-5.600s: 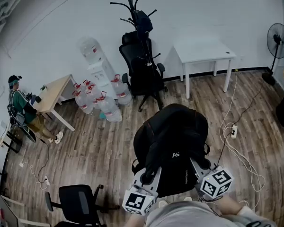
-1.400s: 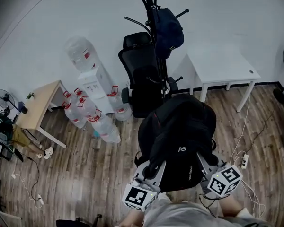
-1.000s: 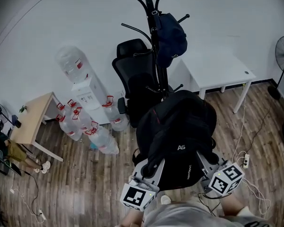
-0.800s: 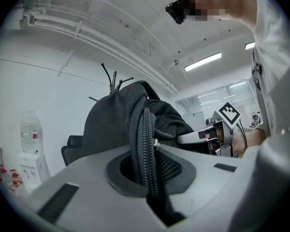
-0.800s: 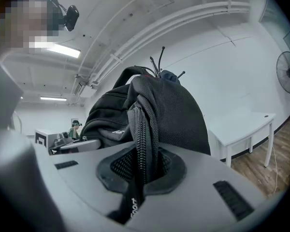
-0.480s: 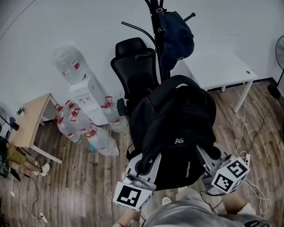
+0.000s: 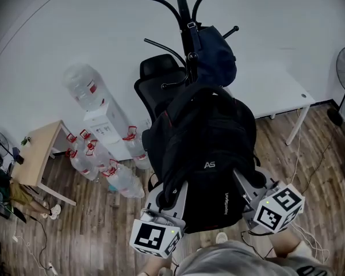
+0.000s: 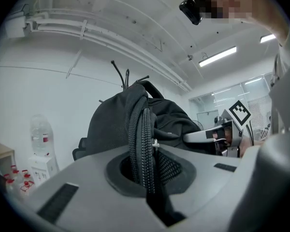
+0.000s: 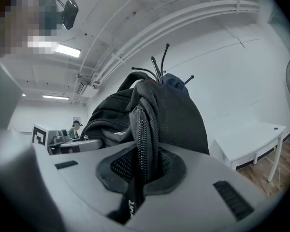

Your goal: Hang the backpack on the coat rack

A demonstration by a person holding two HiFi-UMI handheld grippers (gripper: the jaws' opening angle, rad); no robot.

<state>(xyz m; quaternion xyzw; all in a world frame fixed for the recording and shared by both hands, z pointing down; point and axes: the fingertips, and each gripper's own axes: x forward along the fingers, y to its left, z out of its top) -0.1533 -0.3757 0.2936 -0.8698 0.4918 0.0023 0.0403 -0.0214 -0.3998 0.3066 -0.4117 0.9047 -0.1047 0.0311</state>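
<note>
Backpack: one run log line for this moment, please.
backpack: not hung, near coat rack | left gripper: gripping it | right gripper: gripping it

A white wall (image 7: 57, 33) is seen above a wood-plank floor (image 7: 86, 223). A white table (image 7: 279, 88) is placed at upper right, a wooden table (image 7: 34, 151) at left, and water bottles (image 7: 122, 177) between them.

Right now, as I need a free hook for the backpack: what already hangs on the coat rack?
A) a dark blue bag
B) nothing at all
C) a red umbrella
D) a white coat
A: the head view shows a dark blue bag hanging from the coat rack, just behind the top of the black backpack.
</note>
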